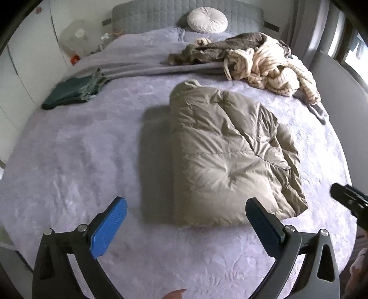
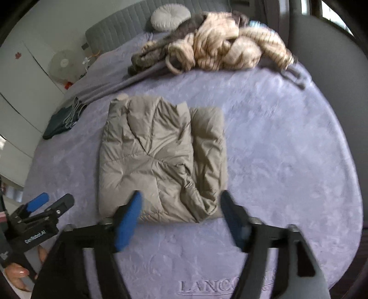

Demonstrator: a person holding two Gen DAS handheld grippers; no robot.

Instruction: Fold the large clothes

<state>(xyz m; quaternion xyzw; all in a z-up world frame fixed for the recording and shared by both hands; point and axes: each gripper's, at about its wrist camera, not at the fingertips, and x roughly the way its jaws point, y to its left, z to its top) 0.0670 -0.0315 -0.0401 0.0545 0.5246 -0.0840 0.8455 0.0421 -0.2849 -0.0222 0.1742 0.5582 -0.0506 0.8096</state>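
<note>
A beige puffer jacket (image 1: 227,156) lies folded into a thick rectangle on the lilac bedspread (image 1: 80,149); it also shows in the right wrist view (image 2: 158,161). My left gripper (image 1: 186,204) is open and empty, above the bedspread by the jacket's near left corner. My right gripper (image 2: 180,197) is open and empty, its fingers straddling the jacket's near edge from above. The left gripper also shows in the right wrist view (image 2: 53,202) at the lower left. The right gripper's tip shows at the right edge of the left wrist view (image 1: 349,197).
A heap of cream striped and grey-brown clothes (image 1: 260,62) lies at the bed's far right. Folded dark green garments (image 1: 73,92) sit at the far left edge. A round white cushion (image 1: 207,20) leans on the grey headboard. A fan (image 2: 62,63) stands beside the bed.
</note>
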